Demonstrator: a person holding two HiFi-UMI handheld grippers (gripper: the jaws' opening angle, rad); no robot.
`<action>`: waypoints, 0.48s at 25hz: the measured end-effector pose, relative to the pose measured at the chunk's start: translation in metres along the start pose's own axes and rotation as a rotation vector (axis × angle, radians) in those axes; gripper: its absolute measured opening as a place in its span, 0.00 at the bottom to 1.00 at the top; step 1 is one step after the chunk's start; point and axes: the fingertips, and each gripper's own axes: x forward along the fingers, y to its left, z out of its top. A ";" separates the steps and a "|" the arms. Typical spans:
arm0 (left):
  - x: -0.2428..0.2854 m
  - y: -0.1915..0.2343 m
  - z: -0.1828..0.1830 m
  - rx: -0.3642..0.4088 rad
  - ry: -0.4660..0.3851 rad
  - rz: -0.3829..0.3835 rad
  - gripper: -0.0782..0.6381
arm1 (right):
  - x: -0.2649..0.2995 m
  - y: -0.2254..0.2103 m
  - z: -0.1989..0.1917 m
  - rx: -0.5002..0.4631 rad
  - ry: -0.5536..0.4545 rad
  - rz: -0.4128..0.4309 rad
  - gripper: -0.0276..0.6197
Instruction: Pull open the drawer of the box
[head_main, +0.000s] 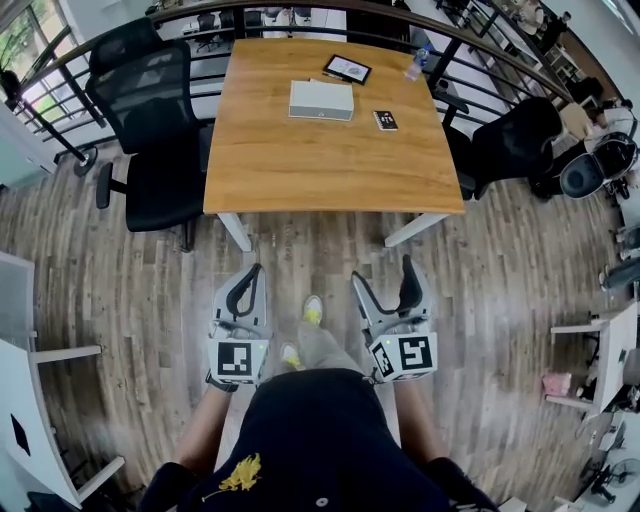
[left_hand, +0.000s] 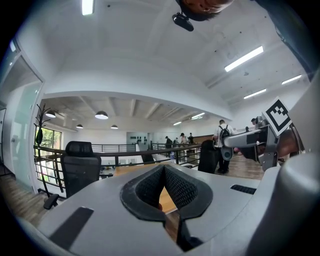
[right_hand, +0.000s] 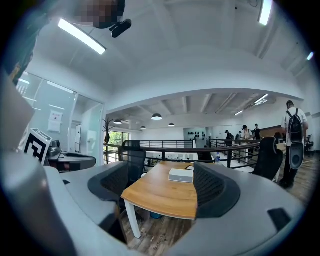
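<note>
Item: white box (head_main: 321, 99), lying flat on the far half of a wooden table (head_main: 300, 170), at twelve o'clock from the person and well apart from both tools; its drawer is shut as far as can be judged, though the front is too small to read. Left gripper (head_main: 252, 278): held low at the person's seven o'clock, fingers closed tip to tip, with nothing between them. Right gripper (head_main: 383, 275): held low at five o'clock, fingers spread apart and empty, the table and box framed in the gap in its own view. Step in hand: the approach, not yet begun in earnest; the person stands short of the table's near edge. Next move, by my judgement: step up to the table, carry the right gripper to the box's drawer face and find a pull or lip, with the left probably needed to steady the light box against sliding. Also on the table: a tablet (head_main: 347, 69) at one o'clock of the box, a small dark item (head_main: 385, 120) at four o'clock, and a bottle (head_main: 416, 66) at the far right corner. Room: plank floor (head_main: 520, 300), black railing (head_main: 130, 35) curving behind the table, and a black office chair (head_main: 150, 120) at the table's nine o'clock.
</note>
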 end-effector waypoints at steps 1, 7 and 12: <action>0.011 0.000 0.002 -0.003 0.001 -0.001 0.13 | 0.010 -0.008 0.002 0.002 0.000 0.001 0.64; 0.097 0.010 0.012 0.002 0.007 -0.006 0.13 | 0.075 -0.060 0.012 -0.009 -0.004 0.000 0.64; 0.155 0.009 0.025 0.017 0.014 -0.009 0.13 | 0.115 -0.108 0.026 -0.013 -0.011 0.002 0.64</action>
